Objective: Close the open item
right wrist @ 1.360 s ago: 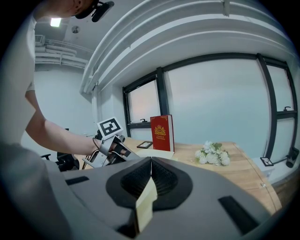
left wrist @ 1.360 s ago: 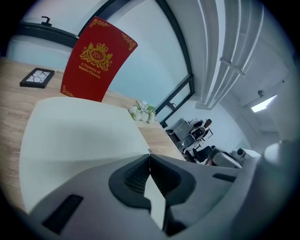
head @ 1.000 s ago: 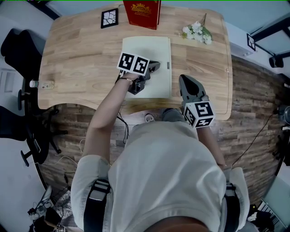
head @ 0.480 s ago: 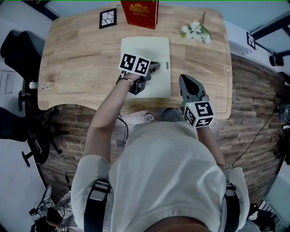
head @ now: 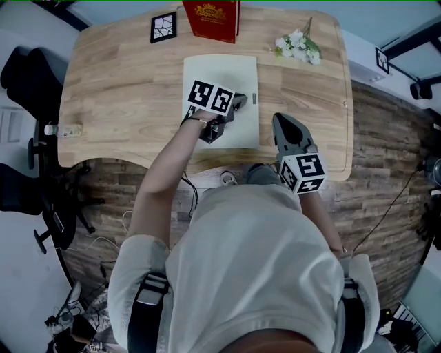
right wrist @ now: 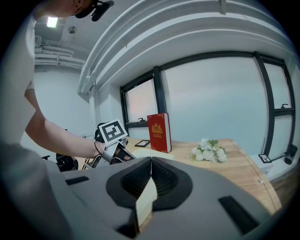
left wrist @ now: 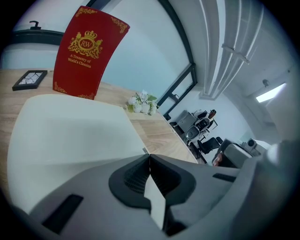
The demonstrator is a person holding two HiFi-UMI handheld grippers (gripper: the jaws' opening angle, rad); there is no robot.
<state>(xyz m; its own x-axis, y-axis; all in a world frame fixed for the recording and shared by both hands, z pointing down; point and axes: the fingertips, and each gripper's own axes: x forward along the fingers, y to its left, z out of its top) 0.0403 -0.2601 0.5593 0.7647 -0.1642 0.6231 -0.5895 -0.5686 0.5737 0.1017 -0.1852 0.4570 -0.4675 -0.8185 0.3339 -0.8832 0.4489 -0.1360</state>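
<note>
The desk [head: 117, 83] carries everything here, and the biggest thing on it is the flat cream case [head: 220, 72], the task's item. It lies directly under and ahead of your left gripper [head: 238, 102]. Its cover looks down flat, so I judge the closing nearly done. Your left jaws are clenched with nothing between them, their tips over the cover near its right edge. Your right gripper [head: 281, 120] is also clenched and empty, held off the near desk edge with the case ahead of it and to its left.

The main risk is a slide. If you press through the left jaws alone, nothing steadies the case, and it could skate toward the upright red book [head: 211, 19] beyond the left jaws and tip it. Hard tips bearing on the cover could also scuff it.

The white flowers [head: 298, 48] sit beyond and to the right, within reach of a careless sweep. The small tab [head: 253, 99] just right of the left jaws may not be seated, which I cannot tell, so the cover might lift again.
</note>
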